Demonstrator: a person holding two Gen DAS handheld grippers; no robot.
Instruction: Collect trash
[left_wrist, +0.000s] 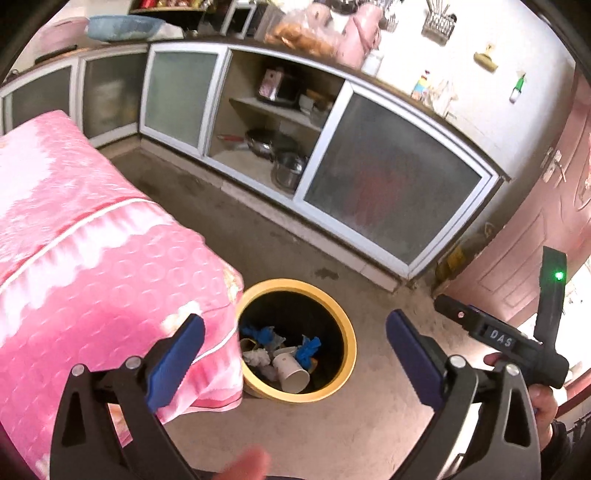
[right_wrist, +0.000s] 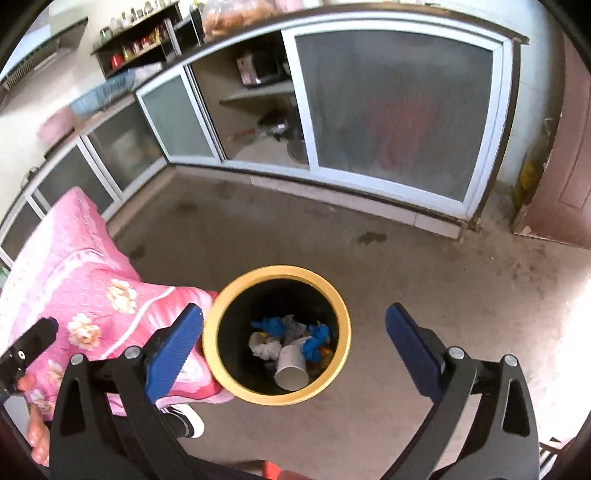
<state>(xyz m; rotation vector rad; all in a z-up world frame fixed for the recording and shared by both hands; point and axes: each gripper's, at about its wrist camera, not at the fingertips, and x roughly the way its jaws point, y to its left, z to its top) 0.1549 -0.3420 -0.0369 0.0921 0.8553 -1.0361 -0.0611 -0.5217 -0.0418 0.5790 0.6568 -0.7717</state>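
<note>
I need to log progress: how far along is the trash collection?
Done: the yellow-rimmed round bin already holds a white paper cup, crumpled white paper and blue scraps. In hand: nothing; left gripper and right gripper both have jaws wide open and empty. Left: no loose trash visible on the floor.

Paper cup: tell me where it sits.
The paper cup lies inside the yellow bin on the floor, beside crumpled white paper and blue scraps.
</note>
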